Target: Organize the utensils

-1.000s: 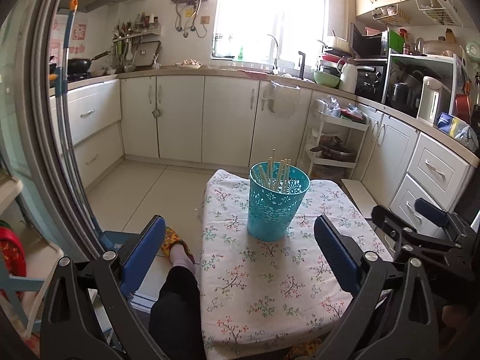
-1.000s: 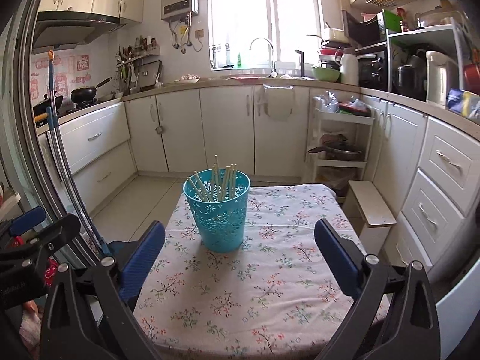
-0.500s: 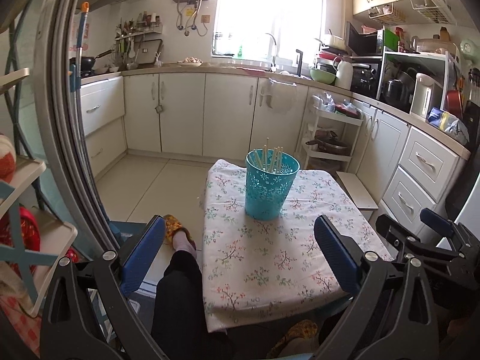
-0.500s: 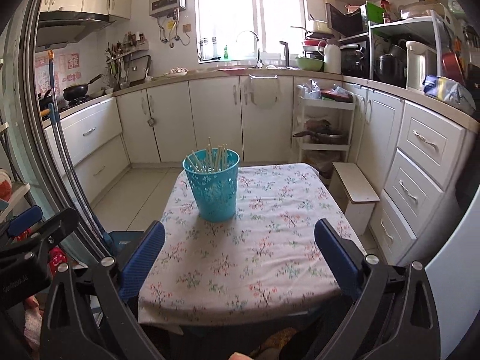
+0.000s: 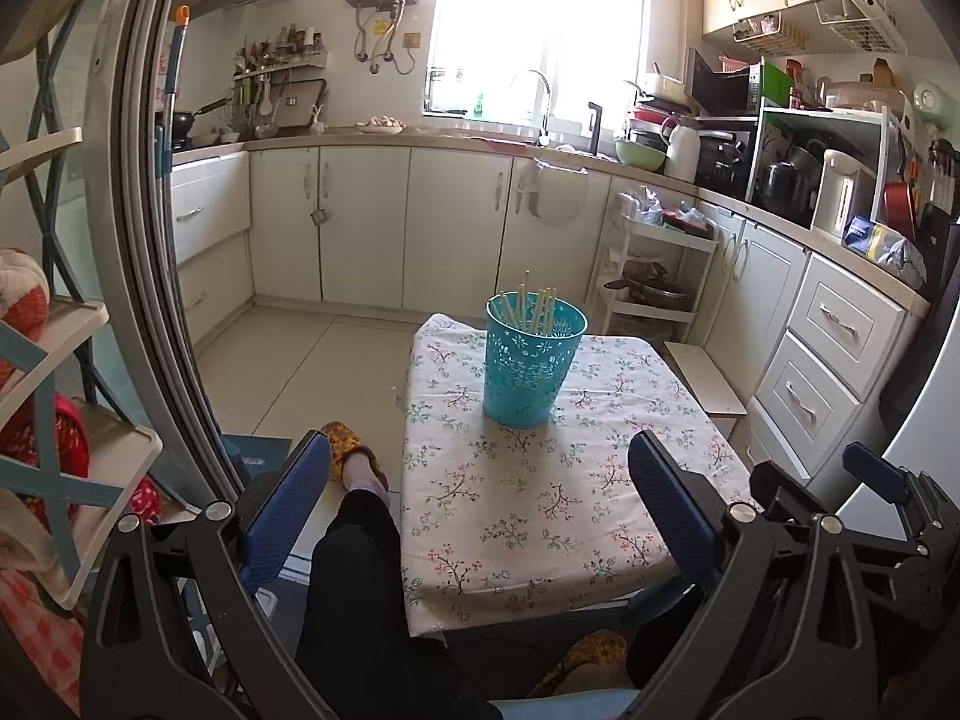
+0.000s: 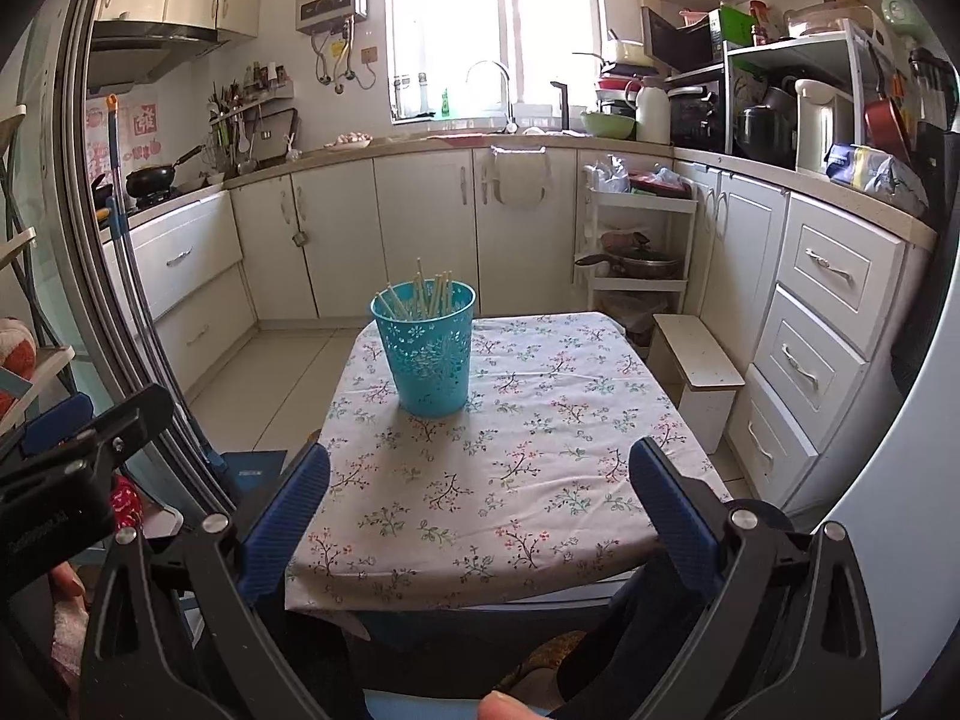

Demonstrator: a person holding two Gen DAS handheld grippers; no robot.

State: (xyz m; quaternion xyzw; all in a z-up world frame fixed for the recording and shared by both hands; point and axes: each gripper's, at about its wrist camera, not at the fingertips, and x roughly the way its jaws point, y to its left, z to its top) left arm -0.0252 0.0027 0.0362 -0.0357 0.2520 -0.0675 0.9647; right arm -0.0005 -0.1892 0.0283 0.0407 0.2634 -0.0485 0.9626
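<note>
A turquoise perforated basket stands on a small table with a floral cloth. Several pale chopsticks stand upright inside it. My left gripper is open and empty, held well back from the table's near edge. My right gripper is also open and empty, likewise back from the table. The right gripper's body shows at the right edge of the left wrist view, and the left one's at the left edge of the right wrist view.
A person's dark-trousered leg and slippered foot lie left of the table. White cabinets, a trolley rack and a low stool ring the table. A shelf unit stands at left.
Both grippers have pulled back and away from the table, so the basket and table look smaller and farther. Both stay open and empty.
</note>
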